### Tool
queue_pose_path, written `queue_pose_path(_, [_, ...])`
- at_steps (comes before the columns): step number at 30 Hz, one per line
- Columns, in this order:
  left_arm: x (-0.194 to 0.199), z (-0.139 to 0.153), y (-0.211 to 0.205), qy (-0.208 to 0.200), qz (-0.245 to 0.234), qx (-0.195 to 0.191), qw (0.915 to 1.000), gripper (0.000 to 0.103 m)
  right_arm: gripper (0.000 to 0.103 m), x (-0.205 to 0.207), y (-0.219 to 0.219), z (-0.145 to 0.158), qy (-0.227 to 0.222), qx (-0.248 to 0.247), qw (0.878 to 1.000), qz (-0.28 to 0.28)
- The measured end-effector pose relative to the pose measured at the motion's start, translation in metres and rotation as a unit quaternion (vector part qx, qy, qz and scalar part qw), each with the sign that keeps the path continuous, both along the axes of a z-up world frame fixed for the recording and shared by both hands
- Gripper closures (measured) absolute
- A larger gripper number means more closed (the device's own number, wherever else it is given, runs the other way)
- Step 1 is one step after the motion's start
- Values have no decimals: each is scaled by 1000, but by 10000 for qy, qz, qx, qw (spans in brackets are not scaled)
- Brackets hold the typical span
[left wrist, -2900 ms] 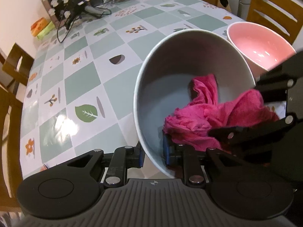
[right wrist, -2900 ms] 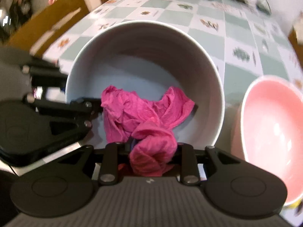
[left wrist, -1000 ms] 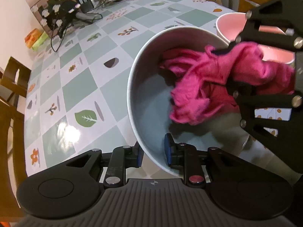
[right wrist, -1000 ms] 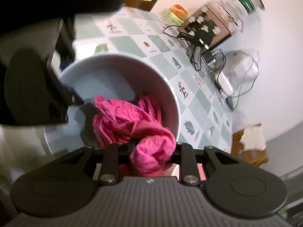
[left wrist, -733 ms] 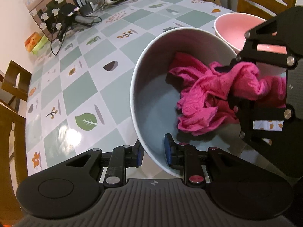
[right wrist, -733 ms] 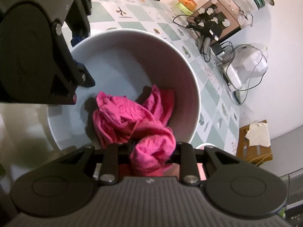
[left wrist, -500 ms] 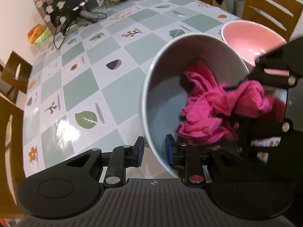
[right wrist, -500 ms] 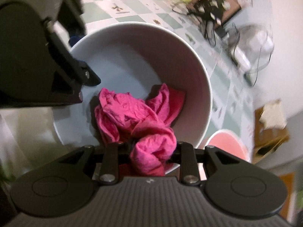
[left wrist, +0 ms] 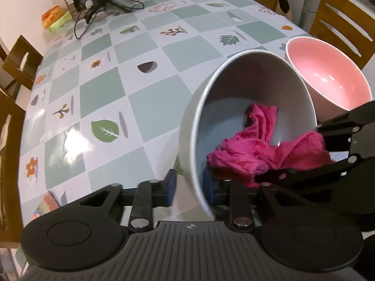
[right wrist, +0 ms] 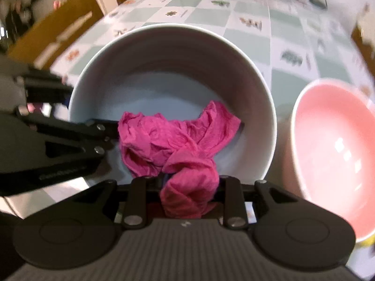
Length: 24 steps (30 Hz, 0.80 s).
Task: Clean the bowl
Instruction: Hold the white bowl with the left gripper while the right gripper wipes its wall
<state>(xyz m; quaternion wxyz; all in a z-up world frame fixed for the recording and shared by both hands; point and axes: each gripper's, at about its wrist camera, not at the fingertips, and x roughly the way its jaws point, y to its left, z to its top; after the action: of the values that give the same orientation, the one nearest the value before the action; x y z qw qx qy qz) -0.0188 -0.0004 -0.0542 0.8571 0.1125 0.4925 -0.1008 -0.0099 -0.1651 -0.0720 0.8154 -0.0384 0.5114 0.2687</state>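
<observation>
Currently the left tongs (left wrist: pixel 189 187) clamp the grey bowl (left wrist: pixel 234 89) by its rim, tilted above the tabletop (left wrist: pixel 140 93); right tongs (right wrist: pixel 191 187) clamp the pink cloth (right wrist: pixel 178 135) inside. Wiping underway; next, sweep unwiped wall.

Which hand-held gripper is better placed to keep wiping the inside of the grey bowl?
Right. The right hand-held gripper is shut on the pink cloth, which lies inside the grey bowl. The left hand-held gripper is clamped on that bowl's rim, holding it tilted.
</observation>
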Motion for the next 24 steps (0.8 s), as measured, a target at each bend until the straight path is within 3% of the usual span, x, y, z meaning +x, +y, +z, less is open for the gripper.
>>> queue_pose_path(5, [-3, 0, -6, -107, -233, 220, 9994, 83, 75, -1, -4, -1, 99, 179, 9998, -72])
queue_pose_path(8, [-4, 0, -8, -126, -284, 283, 9991, 83, 75, -13, 4, 9, -426, -344, 9984, 160])
queue_pose_path(10, [-4, 0, -8, -127, -297, 295, 9990, 83, 75, -22, 13, 17, -927, -851, 9913, 386])
queue_pose_path(13, [-3, 1, -8, -112, -351, 331, 9988, 82, 76, -32, 20, 26, -1714, -1498, 9711, 718])
queue_pose_path(16, [-4, 0, -9, -111, -405, 387, 9984, 81, 76, -47, 29, 31, -2497, -2132, 9366, 1222])
queue_pose_path(18, [-5, 0, -10, -117, -453, 428, 9980, 81, 76, -59, 35, 23, -2949, -2622, 9040, 1645])
queue_pose_path(22, [-7, 0, -14, -200, -553, 538, 9968, 81, 76, -68, 31, 5, -3122, -3064, 8759, 2037])
queue_pose_path(24, [-6, 0, -14, -212, -551, 523, 9969, 81, 76, -68, 28, 2, -3046, -3095, 8767, 2070])
